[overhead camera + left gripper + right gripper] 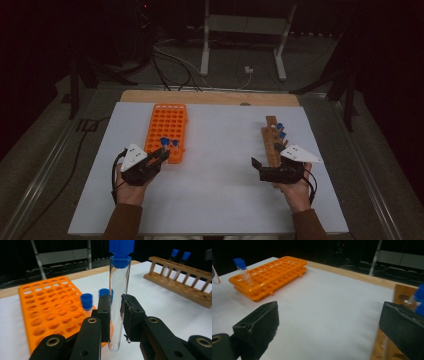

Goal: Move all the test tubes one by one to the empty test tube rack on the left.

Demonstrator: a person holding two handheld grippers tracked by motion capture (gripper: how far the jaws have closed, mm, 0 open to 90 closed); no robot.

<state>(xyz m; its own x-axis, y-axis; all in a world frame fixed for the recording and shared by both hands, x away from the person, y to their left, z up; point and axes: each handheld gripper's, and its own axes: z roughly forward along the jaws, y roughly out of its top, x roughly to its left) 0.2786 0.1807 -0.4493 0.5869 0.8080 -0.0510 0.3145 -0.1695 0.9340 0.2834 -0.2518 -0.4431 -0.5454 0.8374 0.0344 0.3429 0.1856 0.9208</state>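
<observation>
the left gripper (115, 315) has its jaws clamped on a clear test tube (119, 302) with a blue cap, gripping its lower half so the tube stands upright and its rounded bottom hangs just below the jaws. just beyond these jaws, to their left, the orange rack (47, 312) lies on the white counter (160, 300), with two blue-capped tubes (86, 301) standing in its near holes. the right gripper (329, 325) has its jaws spread wide with nothing between them; the wooden rack (403, 296) sits right at its right-hand jaw, and the orange rack lies well beyond its left-hand jaw.
</observation>
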